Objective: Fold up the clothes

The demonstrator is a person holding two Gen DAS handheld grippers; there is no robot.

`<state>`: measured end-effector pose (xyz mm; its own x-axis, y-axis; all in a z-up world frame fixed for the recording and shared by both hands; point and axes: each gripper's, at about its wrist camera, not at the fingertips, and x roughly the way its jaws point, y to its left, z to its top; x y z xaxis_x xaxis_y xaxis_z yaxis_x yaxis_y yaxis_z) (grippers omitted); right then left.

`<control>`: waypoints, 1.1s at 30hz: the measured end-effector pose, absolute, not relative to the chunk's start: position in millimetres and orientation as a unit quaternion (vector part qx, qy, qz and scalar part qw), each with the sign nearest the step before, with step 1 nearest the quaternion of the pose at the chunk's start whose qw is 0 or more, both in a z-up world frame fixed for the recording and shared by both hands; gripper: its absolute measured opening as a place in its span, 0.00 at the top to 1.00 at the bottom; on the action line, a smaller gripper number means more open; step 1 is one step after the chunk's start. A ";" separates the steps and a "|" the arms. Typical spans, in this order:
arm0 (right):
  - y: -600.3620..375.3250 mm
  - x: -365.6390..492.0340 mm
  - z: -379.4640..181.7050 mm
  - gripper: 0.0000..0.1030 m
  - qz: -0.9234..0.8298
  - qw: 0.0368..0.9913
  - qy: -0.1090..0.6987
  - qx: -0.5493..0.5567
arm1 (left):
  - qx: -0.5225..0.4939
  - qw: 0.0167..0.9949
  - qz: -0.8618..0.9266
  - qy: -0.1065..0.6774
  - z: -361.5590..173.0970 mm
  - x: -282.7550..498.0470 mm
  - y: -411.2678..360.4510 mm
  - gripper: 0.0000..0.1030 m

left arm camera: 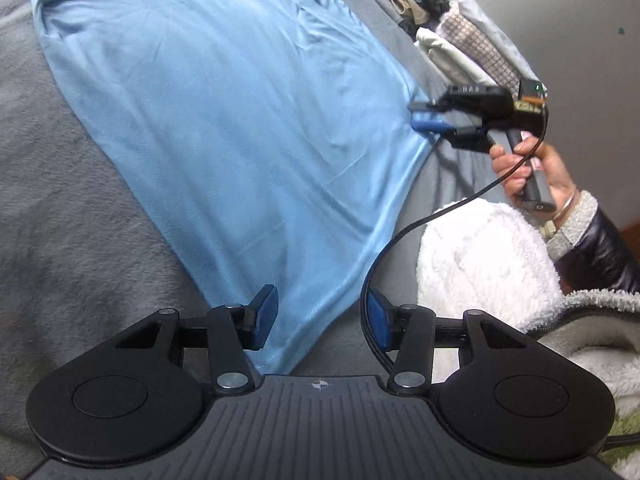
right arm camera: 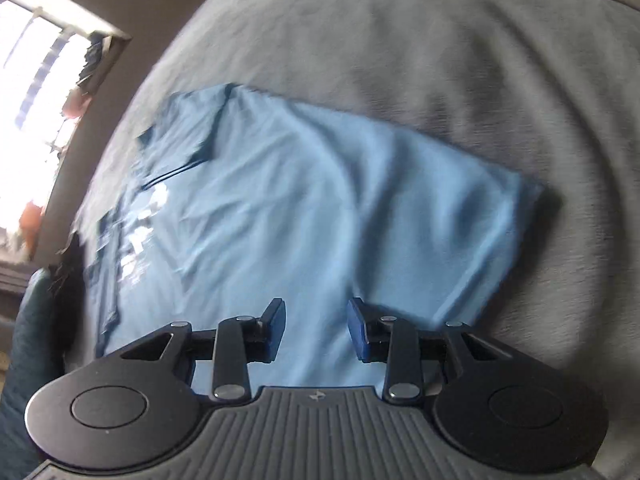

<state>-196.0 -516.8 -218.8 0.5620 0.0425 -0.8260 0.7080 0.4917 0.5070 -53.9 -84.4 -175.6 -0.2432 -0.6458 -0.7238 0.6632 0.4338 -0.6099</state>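
The left gripper point(left arm camera: 322, 320) hangs with its jaws apart over the near hem corner of the light blue T-shirt point(left arm camera: 224, 120); one blue pad sits above the cloth, the other just off its edge, and nothing is pinched between them. A black cable point(left arm camera: 404, 236) loops past that outer pad.

From this corner the T-shirt runs away lengthwise toward its printed chest and collar at the far end, lying flat on the grey blanket point(left arm camera: 80, 220) of the bed.

Along the same hem, at the other bottom corner, the right gripper point(left arm camera: 430, 118) touches the T-shirt's edge, held by the person's hand point(left arm camera: 524, 164). In its own blurred view, the right gripper point(right arm camera: 316, 330) has its jaws partly apart over blue fabric, gripping nothing.

Each gripper thus stands at one end of the hem, so the likely fold carries the hem along the T-shirt's length toward the collar. Beyond the T-shirt's right side, a stack of folded clothes point(left arm camera: 472, 48) waits.
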 end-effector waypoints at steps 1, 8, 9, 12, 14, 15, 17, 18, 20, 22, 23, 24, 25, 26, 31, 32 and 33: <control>-523.5 -207.2 -222.2 0.72 -0.225 0.756 0.413 0.454 | 0.009 0.611 -0.534 0.584 -176.2 -54.3 -81.9 0.52; -537.2 -261.2 -201.2 0.68 -0.277 0.752 0.413 0.433 | -0.019 0.594 -0.582 0.555 -154.4 -58.7 -79.4 0.50; -539.5 -258.6 -195.4 0.68 -0.276 0.760 0.398 0.434 | -0.030 0.594 -0.591 0.545 -148.5 -57.8 -79.3 0.50; -549.6 -235.0 -192.6 0.68 -0.252 0.787 0.356 0.437 | -0.065 0.599 -0.597 0.529 -135.6 -53.6 -77.9 0.50; -556.8 -216.0 -207.3 0.67 -0.240 0.785 0.349 0.453 | -0.085 0.609 -0.590 0.523 -130.1 -51.3 -72.7 0.50; -559.9 -208.0 -217.0 0.67 -0.244 0.777 0.357 0.457 | -0.095 0.616 -0.583 0.521 -128.4 -50.1 -69.8 0.50; -563.3 -212.5 -230.6 0.76 -0.270 0.760 0.362 0.466 | -0.113 0.629 -0.567 0.519 -126.3 -48.5 -63.0 0.50; -564.0 -223.4 -232.7 0.78 -0.277 0.756 0.350 0.479 | -0.122 0.635 -0.555 0.523 -127.3 -47.1 -58.0 0.50; -563.0 -243.9 -232.9 0.81 -0.298 0.747 0.337 0.490 | -0.112 0.649 -0.527 0.537 -132.1 -44.1 -57.6 0.50; -556.6 -260.2 -223.3 0.79 -0.333 0.744 0.347 0.465 | -0.086 0.663 -0.501 0.549 -138.4 -42.2 -62.1 0.50; -552.7 -266.9 -217.0 0.78 -0.347 0.746 0.354 0.444 | -0.068 0.668 -0.489 0.556 -141.4 -43.9 -67.6 0.50; -549.1 -273.1 -210.5 0.77 -0.355 0.750 0.355 0.431 | -0.051 0.672 -0.480 0.562 -144.1 -46.4 -72.5 0.50; -545.8 -278.9 -203.5 0.73 -0.359 0.753 0.352 0.424 | -0.033 0.675 -0.472 0.566 -146.6 -48.8 -77.2 0.50; -542.1 -283.8 -196.6 0.68 -0.360 0.759 0.342 0.421 | -0.016 0.679 -0.461 0.572 -149.1 -52.5 -80.9 0.50; -529.0 -295.7 -184.9 0.59 -0.330 0.775 0.296 0.451 | 0.019 0.688 -0.413 0.596 -164.4 -65.8 -82.9 0.50; -527.8 -298.1 -187.3 0.58 -0.323 0.772 0.290 0.465 | 0.012 0.689 -0.411 0.598 -165.6 -66.5 -82.4 0.50; -526.8 -298.6 -190.9 0.58 -0.316 0.767 0.283 0.481 | 0.005 0.689 -0.409 0.599 -166.4 -67.0 -81.9 0.50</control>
